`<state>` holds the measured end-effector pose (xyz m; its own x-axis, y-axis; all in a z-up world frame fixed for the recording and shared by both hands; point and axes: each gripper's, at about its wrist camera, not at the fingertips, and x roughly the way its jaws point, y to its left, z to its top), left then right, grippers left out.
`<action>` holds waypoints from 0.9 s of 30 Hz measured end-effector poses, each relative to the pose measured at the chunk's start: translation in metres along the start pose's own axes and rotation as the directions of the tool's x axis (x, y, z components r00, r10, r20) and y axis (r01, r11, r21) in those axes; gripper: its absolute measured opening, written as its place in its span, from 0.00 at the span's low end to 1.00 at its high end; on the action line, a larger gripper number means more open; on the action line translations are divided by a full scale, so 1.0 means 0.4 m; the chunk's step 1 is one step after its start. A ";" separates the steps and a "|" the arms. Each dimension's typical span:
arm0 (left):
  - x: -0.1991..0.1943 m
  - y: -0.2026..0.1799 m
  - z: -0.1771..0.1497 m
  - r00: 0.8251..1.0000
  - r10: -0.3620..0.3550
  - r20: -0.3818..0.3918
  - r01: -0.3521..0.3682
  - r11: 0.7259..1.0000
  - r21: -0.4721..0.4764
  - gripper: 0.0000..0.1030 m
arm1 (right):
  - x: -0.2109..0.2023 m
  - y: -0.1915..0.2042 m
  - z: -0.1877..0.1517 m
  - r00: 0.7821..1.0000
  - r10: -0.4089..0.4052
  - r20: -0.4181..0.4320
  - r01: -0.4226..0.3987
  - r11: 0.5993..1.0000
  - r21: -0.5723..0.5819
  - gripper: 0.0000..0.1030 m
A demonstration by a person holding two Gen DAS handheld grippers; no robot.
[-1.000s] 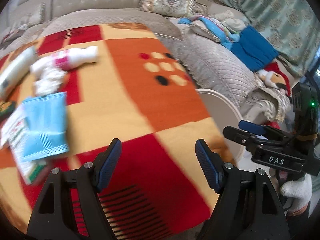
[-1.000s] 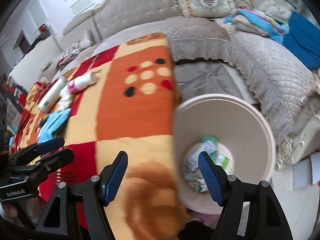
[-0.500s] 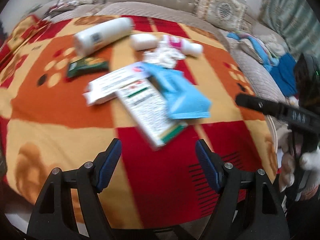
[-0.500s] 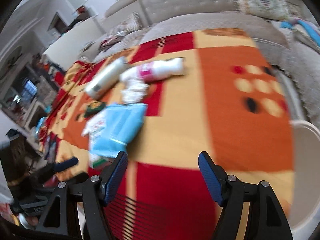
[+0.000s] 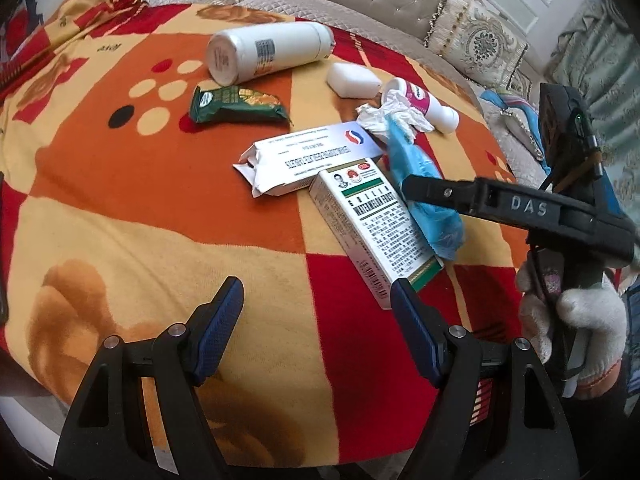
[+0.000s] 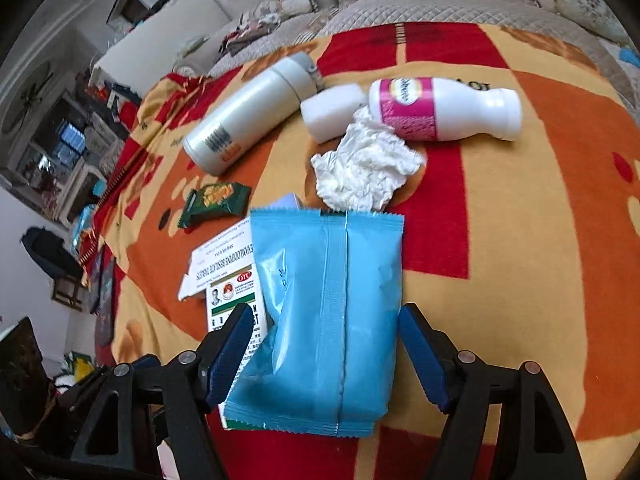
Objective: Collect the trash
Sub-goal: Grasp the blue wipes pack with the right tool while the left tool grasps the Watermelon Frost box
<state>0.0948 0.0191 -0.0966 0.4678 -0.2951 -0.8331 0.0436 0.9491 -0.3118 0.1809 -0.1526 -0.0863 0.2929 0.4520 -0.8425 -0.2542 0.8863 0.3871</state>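
Covering the table is a patterned cloth [image 5: 160,208] strewn with trash: a white flask [image 6: 248,116], a pink bottle [image 6: 444,110], a blue pouch [image 6: 332,312] overlapping two cartons, a tissue [image 6: 364,170] and a green wrapper [image 5: 236,109]. Straddling the pouch without pressing it, the right gripper [image 6: 326,354] stands wide and empty, while the left gripper [image 5: 316,328], equally wide and empty, hangs over bare cloth near the green-edged carton [image 5: 372,216]. Closing on slack, slippery film, I judge, could pinch the carton beneath too, or let the pouch slide free.
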 end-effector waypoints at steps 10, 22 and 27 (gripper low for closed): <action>0.006 -0.014 0.013 0.999 -0.046 0.007 0.046 0.999 -0.027 0.73 | -0.049 -0.012 -0.026 0.996 -0.070 0.050 0.075 0.992 -0.098 0.48; 0.081 -0.084 0.070 0.999 -0.033 0.027 0.036 0.994 -0.100 0.73 | -0.163 -0.138 -0.140 0.972 -0.226 0.064 0.230 0.971 -0.068 0.54; 0.131 -0.116 0.094 0.998 0.057 0.037 -0.054 0.994 -0.095 0.73 | -0.182 -0.162 -0.160 0.977 -0.199 0.073 0.201 0.979 -0.021 0.65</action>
<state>0.1507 -0.0365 -0.1087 0.5016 -0.2361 -0.8322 -0.0659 0.9488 -0.3089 0.1171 -0.2494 -0.0739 0.4045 0.2727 -0.8729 -0.2095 0.9568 0.2018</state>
